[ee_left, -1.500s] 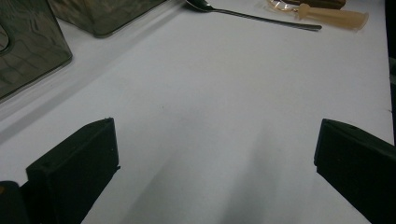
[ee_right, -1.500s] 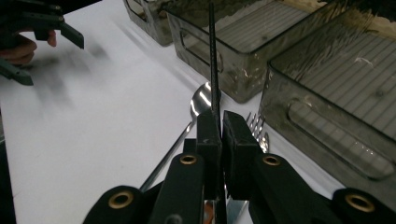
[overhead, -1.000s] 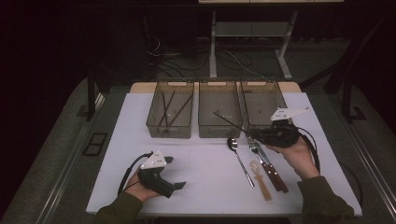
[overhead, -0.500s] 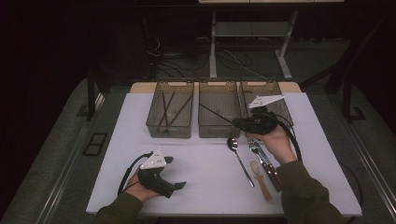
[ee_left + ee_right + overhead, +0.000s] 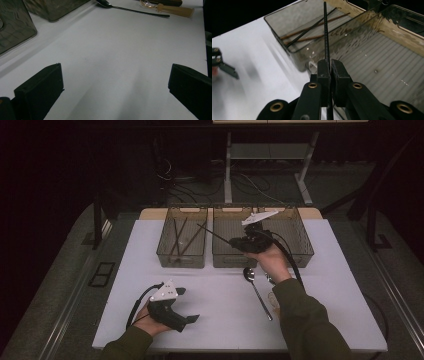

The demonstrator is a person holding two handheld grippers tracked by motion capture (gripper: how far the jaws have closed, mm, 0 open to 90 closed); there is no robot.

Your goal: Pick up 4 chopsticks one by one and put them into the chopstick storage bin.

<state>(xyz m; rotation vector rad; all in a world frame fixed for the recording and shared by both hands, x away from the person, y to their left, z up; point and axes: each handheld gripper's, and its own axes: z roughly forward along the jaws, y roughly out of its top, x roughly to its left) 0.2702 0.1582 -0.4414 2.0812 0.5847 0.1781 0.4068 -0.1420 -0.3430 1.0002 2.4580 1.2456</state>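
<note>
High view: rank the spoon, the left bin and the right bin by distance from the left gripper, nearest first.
From the left gripper, low on the table's left:
1. spoon, on the white mat to its right.
2. left bin, holding chopsticks, behind the gripper.
3. right bin, at the far right.

Dim room, lit white table, perhaps slight motion blur
</note>
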